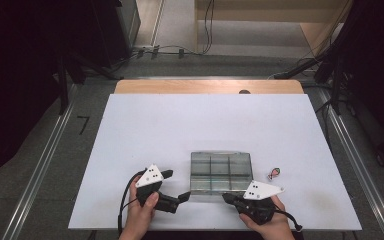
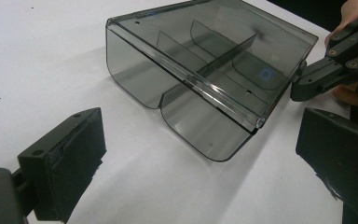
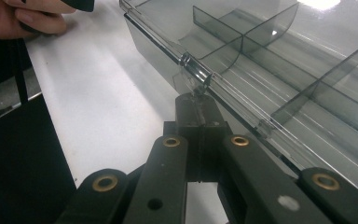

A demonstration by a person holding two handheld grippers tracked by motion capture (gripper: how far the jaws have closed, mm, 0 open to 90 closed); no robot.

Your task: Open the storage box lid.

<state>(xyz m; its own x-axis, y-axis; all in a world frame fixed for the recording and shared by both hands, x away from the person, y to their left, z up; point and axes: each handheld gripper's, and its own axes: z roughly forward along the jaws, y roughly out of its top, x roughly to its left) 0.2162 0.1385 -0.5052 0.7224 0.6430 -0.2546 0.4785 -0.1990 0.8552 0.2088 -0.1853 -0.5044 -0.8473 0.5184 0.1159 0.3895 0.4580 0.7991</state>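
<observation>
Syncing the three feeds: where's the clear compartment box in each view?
High view: clear compartment box, lower centre, between both grippers.
Left gripper view: box upper centre, beyond the open jaws.
Right gripper view: box upper right.
Shared landmark: right gripper, shut on its front latch tab.

A white table (image 1: pixel 180 130) carries a smoky clear plastic box (image 1: pixel 221 175) with inner dividers, near the middle of its near edge. Close by the box's right side lies a small reddish object (image 1: pixel 273 173), too small to identify.
</observation>
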